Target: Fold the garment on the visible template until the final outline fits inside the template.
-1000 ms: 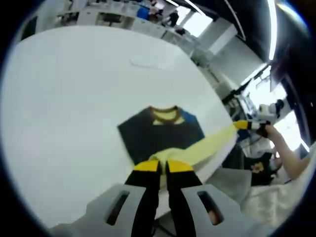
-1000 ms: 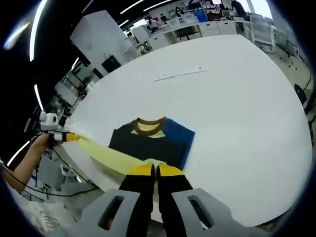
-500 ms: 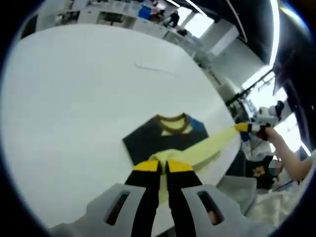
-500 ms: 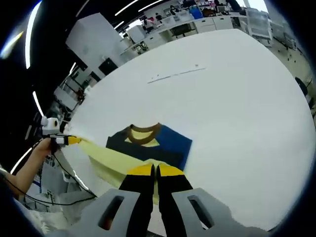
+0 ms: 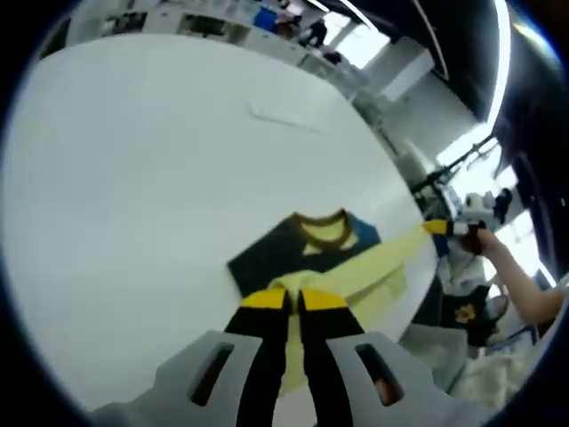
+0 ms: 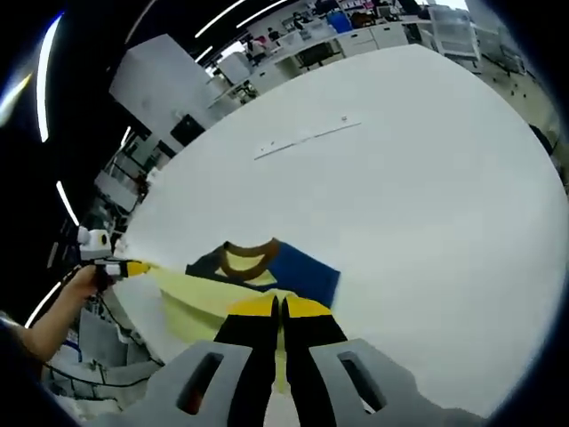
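1. Left gripper (image 5: 294, 300): jaws pinched on the yellow hem of the garment (image 5: 307, 253).
2. Right gripper (image 6: 277, 307): likewise clamped on the hem.
3. Change: the hem is now lifted higher, hiding more navy; garment near the white worktop (image 6: 427, 178) edge, fold underway.

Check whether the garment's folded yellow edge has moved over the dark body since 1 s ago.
Yes. In the right gripper view the yellow edge of the garment now lies closer to the brown collar, covering more of the dark body, with both grippers shut on it.
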`<state>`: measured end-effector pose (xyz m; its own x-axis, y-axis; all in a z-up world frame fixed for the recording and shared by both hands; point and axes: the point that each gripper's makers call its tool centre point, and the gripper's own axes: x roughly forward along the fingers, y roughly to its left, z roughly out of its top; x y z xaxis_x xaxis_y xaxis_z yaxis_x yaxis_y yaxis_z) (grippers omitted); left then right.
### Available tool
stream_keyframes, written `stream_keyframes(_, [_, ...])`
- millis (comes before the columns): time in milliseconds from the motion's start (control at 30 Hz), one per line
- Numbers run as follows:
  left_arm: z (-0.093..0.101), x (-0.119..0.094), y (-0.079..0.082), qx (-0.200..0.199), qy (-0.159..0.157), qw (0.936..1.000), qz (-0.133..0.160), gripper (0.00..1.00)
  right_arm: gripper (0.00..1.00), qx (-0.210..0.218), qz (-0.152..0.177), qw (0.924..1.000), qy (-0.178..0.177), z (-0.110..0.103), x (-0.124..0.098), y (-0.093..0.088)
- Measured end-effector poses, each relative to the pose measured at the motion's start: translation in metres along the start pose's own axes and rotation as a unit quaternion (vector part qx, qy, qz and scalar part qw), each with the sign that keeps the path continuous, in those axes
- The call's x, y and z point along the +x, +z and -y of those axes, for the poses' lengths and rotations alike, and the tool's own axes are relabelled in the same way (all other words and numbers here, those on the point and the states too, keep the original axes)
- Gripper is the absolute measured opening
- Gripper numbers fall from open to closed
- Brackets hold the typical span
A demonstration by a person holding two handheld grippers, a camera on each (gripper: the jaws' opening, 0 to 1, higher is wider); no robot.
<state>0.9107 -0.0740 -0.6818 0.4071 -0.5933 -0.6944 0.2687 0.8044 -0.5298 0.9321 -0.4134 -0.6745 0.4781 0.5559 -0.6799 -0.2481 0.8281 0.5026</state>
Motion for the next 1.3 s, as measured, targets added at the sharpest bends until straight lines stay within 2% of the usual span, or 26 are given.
stream_keyframes(233, [-0.011, 0.015, 0.007, -0.001, -0.004, 0.9999, -0.010, 0.01, 0.02, 0.004, -0.008, 0.9999, -0.007, 0.011, 0.015, 0.003])
stream_keyframes(500, [-0.024, 0.037, 0.006, -0.010, 0.003, 0.9997, -0.024, 0.01, 0.02, 0.019, -0.017, 0.9997, -0.002, 0.026, 0.036, 0.003])
stream_keyframes(800, [-0.029, 0.046, 0.003, -0.020, 0.007, 0.9993, -0.031, 0.01, 0.02, 0.020, -0.028, 0.9994, -0.006, 0.037, 0.055, 0.001])
stream_keyframes(1033, [-0.037, 0.059, 0.002, -0.027, 0.009, 0.9987, -0.041, 0.01, 0.02, 0.040, -0.039, 0.9984, -0.012, 0.046, 0.066, -0.009])
stream_keyframes(1300, [-0.046, 0.063, -0.003, -0.040, 0.014, 0.9979, -0.048, 0.01, 0.02, 0.056, -0.042, 0.9975, -0.005, 0.050, 0.074, -0.015])
